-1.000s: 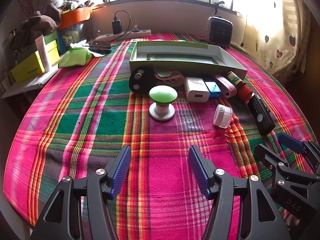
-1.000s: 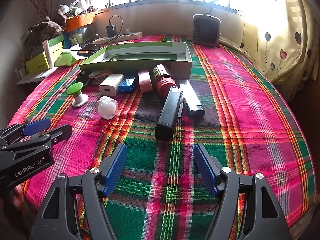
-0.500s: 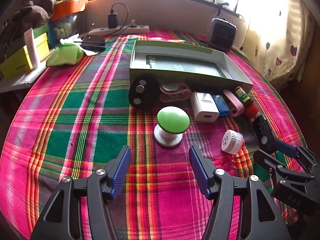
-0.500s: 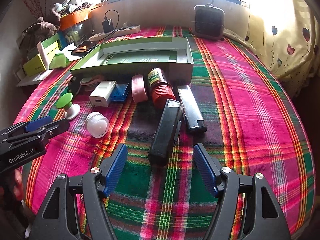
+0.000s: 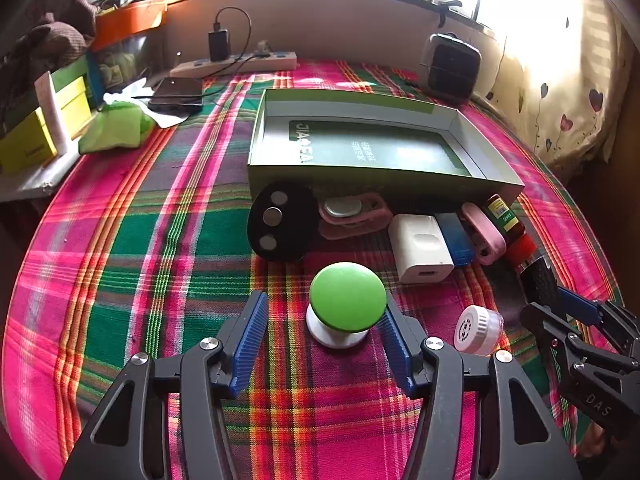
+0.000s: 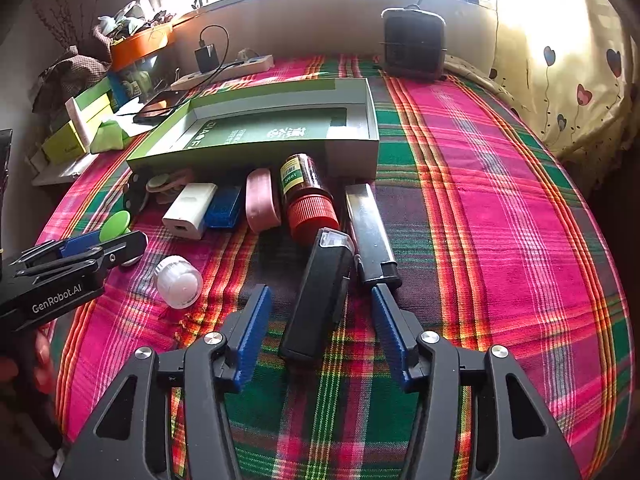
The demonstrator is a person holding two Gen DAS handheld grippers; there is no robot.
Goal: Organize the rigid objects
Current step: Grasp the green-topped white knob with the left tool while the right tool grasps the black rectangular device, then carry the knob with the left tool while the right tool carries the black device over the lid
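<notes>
A green-topped white knob (image 5: 347, 306) stands upright on the plaid cloth between the open fingers of my left gripper (image 5: 322, 312); the right pad looks close to its cap. In the right wrist view, my right gripper (image 6: 320, 308) is open around the near end of a long black device (image 6: 320, 300) lying flat. An open green box (image 5: 360, 148) lies behind a row of items: black disc (image 5: 280, 228), white charger (image 5: 422, 252), blue block (image 5: 456, 240), pink case (image 6: 262, 200), red-capped bottle (image 6: 308, 196), silver-black bar (image 6: 370, 232). A white cap (image 6: 178, 282) lies loose.
A black heater (image 6: 414, 46) stands at the back by the window. A power strip (image 5: 240, 64), phone (image 5: 178, 94), green cloth (image 5: 116, 128) and yellow-green boxes (image 5: 44, 128) crowd the back left. A curtain (image 6: 568, 80) hangs right. A hand (image 6: 24, 364) holds the left tool.
Both grippers have moved forward: the left one now straddles the green knob, and the right one now brackets the near end of the black device. Both stayed open.
</notes>
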